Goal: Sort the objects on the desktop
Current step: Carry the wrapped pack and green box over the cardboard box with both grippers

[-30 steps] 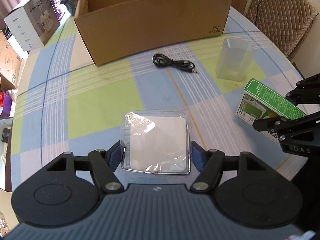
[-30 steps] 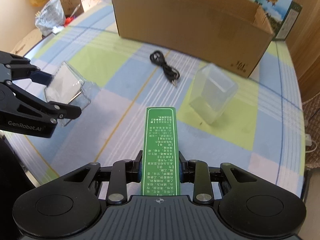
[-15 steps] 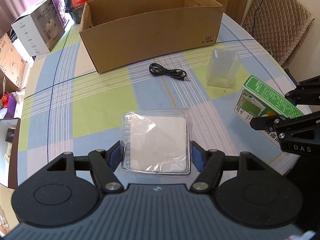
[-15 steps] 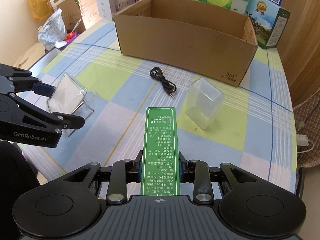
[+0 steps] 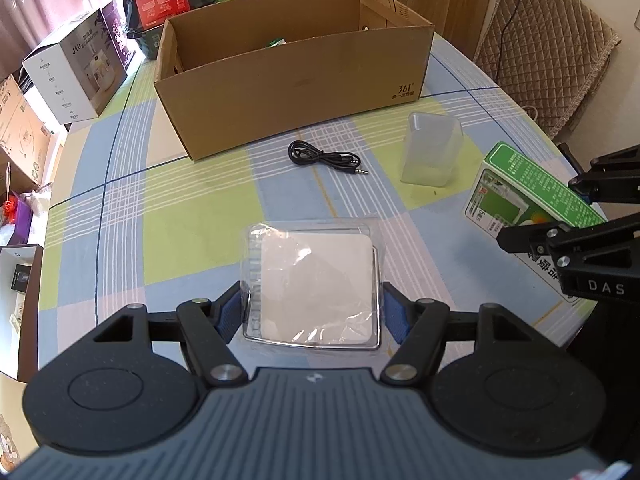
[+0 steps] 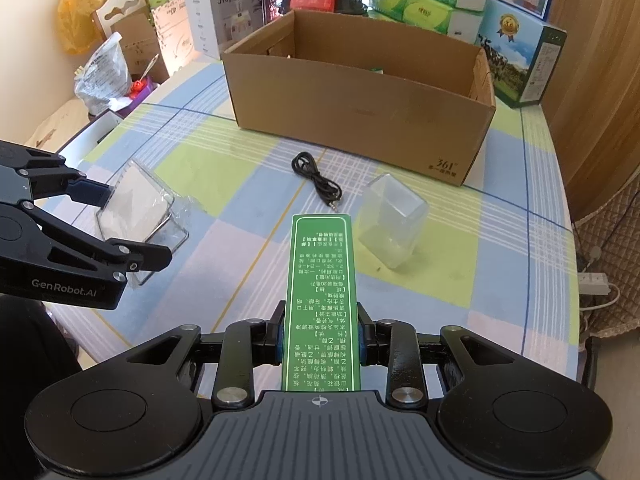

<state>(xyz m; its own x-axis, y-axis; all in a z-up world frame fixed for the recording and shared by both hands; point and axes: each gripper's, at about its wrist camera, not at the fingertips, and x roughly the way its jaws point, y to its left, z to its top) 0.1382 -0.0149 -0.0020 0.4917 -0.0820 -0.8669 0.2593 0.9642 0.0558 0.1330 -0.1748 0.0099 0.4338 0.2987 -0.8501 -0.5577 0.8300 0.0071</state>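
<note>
My left gripper is shut on a clear plastic case with a white square inside, held above the checked tablecloth. That case also shows at the left of the right wrist view. My right gripper is shut on a long green box with white print; this green box appears at the right of the left wrist view. An open cardboard box stands at the table's far side. On the cloth before it lie a coiled black audio cable and a frosted plastic cup.
A padded chair stands beyond the table's right edge. White and coloured product boxes crowd the far left, and green tissue packs are stacked behind the cardboard box. The table edge curves along the left.
Both grippers have risen and pulled back from the cardboard box, each keeping its object. More of the box's inside and the room behind it now shows.
</note>
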